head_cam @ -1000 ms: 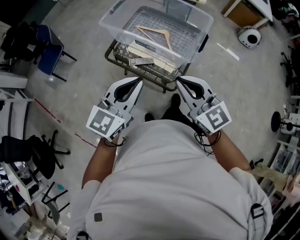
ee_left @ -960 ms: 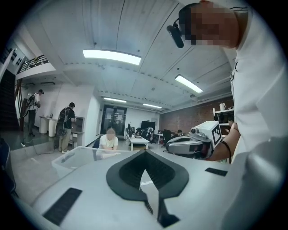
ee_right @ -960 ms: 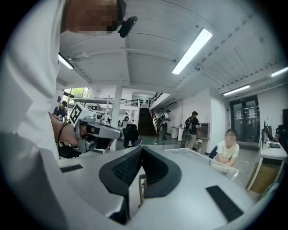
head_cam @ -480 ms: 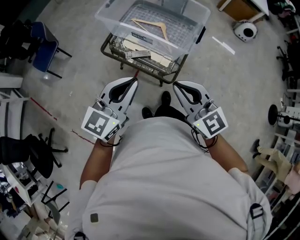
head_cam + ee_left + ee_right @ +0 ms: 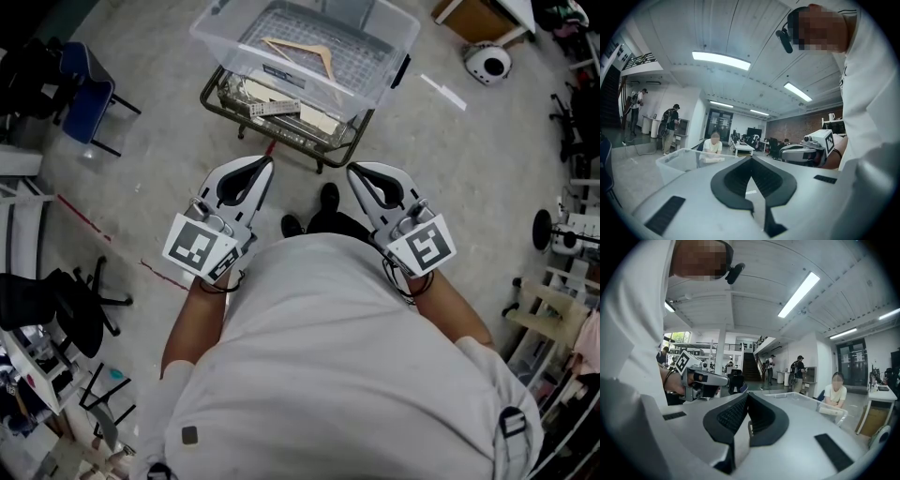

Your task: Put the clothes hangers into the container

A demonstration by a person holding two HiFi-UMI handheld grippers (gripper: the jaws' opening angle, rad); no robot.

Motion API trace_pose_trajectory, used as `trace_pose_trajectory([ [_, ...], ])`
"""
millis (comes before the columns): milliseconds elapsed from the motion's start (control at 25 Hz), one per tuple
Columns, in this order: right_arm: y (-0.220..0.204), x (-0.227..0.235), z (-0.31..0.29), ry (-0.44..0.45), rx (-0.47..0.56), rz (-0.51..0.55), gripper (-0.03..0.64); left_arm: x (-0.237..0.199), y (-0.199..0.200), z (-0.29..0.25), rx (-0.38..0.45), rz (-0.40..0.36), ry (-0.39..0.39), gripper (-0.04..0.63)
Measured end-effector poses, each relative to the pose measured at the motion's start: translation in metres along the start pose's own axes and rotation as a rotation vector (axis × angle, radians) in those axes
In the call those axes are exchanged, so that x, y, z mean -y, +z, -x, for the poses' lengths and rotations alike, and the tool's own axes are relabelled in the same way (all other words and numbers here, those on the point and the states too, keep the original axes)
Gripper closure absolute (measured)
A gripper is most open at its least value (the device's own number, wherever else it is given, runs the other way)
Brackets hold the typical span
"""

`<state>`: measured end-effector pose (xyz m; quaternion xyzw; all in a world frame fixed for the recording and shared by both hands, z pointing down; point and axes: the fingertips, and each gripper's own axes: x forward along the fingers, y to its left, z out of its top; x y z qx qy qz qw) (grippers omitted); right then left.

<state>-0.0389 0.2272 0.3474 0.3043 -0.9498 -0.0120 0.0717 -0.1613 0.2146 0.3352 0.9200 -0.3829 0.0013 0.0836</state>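
A clear plastic container (image 5: 389, 37) stands on a dark wire cart (image 5: 214, 105) at the top of the head view. One wooden clothes hanger (image 5: 302, 52) lies inside it. My left gripper (image 5: 268, 163) and right gripper (image 5: 352, 170) are held side by side in front of the person's body, short of the cart, pointing toward it. Both are shut with nothing between the jaws. The left gripper view shows the left gripper (image 5: 751, 160) closed, with the container (image 5: 677, 161) ahead. In the right gripper view the right gripper (image 5: 746, 395) is closed too, the container (image 5: 811, 401) beyond it.
Pale wooden pieces (image 5: 281, 105) lie in the cart under the container. A blue chair (image 5: 86, 82) stands at the left, a black office chair (image 5: 61, 309) lower left, a white round device (image 5: 487, 62) upper right. A red floor line (image 5: 98, 230) runs left. Several people stand behind.
The cart and container have shifted slightly up and left in the head view. Both grippers stay shut, empty and in the same pose before the body.
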Motion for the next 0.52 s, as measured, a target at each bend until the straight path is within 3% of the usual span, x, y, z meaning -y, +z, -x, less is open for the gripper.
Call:
trace_pose_trajectory([
  [520,-0.005,0.011,-0.008,0.011,-0.007,-0.002,0.598,-0.008,-0.005,-0.006,-0.009,0.021,0.023,0.578],
])
